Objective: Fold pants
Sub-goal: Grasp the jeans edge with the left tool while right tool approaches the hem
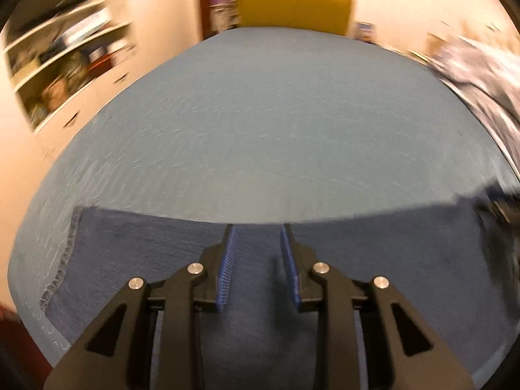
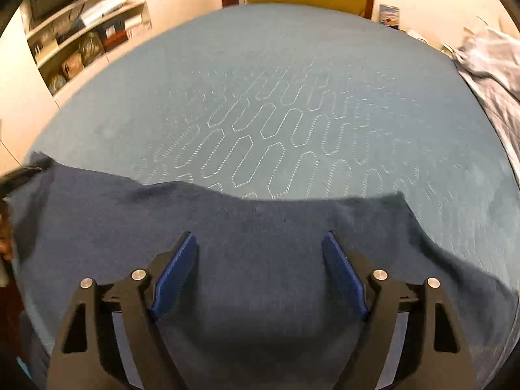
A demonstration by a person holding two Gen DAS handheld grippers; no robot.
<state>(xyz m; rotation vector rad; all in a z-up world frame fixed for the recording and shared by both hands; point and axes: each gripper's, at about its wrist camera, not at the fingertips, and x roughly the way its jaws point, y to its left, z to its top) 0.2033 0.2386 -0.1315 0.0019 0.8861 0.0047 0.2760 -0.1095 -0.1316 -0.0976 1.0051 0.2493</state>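
Note:
Dark blue pants (image 1: 146, 247) lie flat across the near part of a table covered with a light blue quilted cloth (image 1: 260, 123). A stitched hem edge runs down their left side in the left wrist view. My left gripper (image 1: 258, 230) hovers over the pants near their far edge, jaws partly open with nothing between them. In the right wrist view the pants (image 2: 260, 243) spread across the near table with a wavy far edge. My right gripper (image 2: 260, 237) is wide open above them, empty.
A yellow chair (image 1: 292, 3) stands at the table's far side. Another crumpled bluish garment (image 2: 494, 74) lies at the right edge of the table. Shelves with clutter (image 2: 81, 32) line the left wall. The cloth (image 2: 276, 97) beyond the pants is bare.

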